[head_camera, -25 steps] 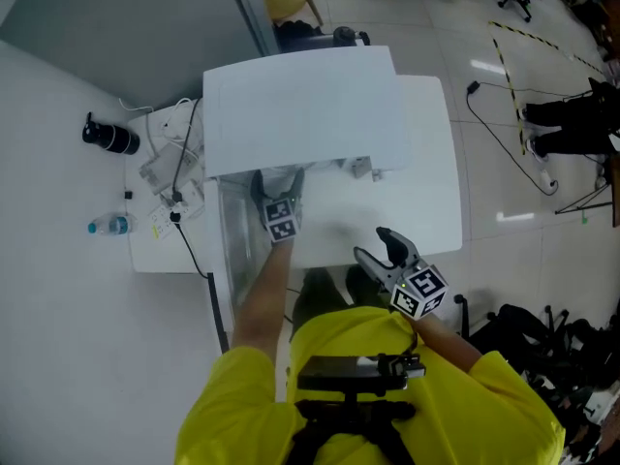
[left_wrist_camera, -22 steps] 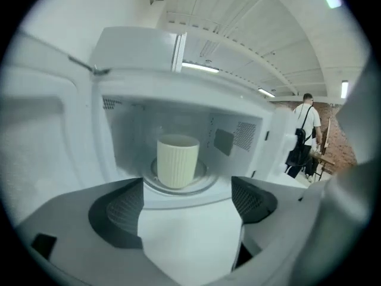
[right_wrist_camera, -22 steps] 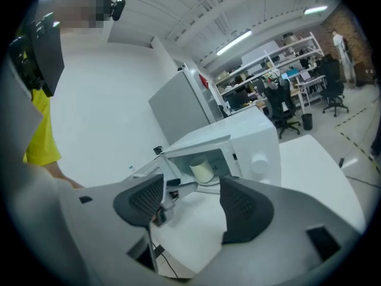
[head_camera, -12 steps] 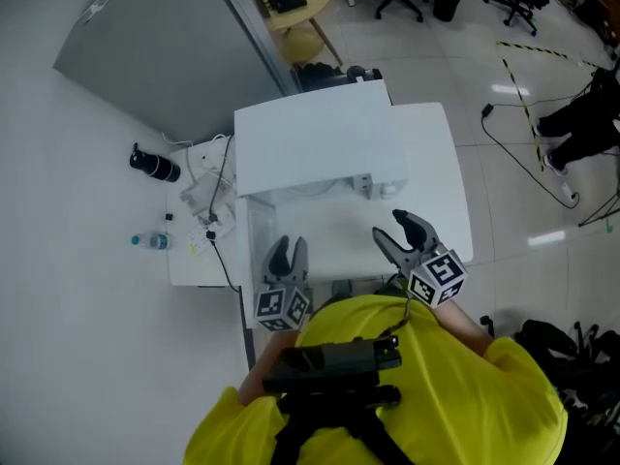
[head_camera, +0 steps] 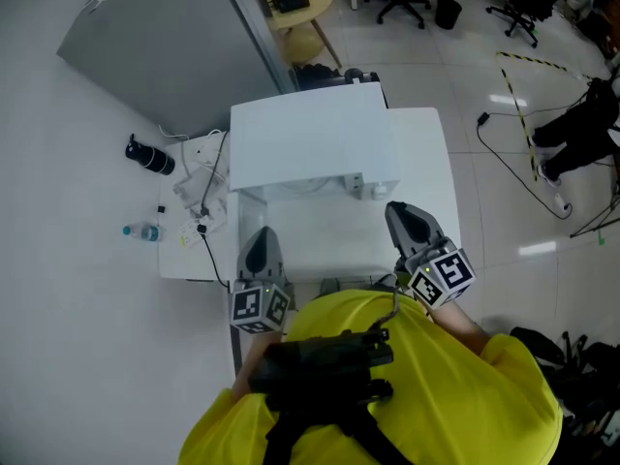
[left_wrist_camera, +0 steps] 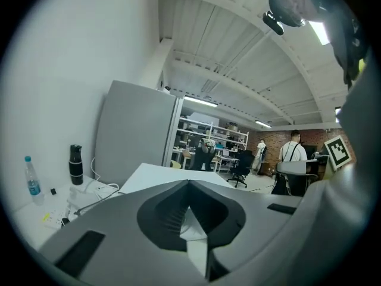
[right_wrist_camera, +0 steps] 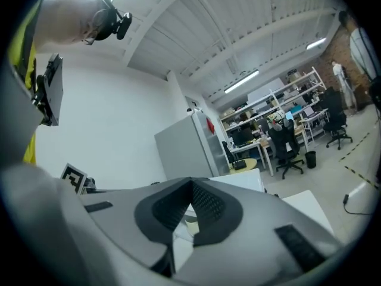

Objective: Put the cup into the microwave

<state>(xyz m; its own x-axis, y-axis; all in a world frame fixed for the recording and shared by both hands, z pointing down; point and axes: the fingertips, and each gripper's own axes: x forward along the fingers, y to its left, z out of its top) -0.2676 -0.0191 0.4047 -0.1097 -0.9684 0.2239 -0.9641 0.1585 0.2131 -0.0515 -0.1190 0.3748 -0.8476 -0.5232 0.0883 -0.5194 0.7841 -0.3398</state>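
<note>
Your left tongs and right tongs both pressed together, empty, held short of microwave ahead — no cup visible, likely inside already.

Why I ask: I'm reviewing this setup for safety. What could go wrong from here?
Both the left gripper and right gripper are shut and empty, and no cup shows clearly, so its placement can't be confirmed. The water bottle lies beside loose cables on the side table; a knock could spill onto them.
</note>
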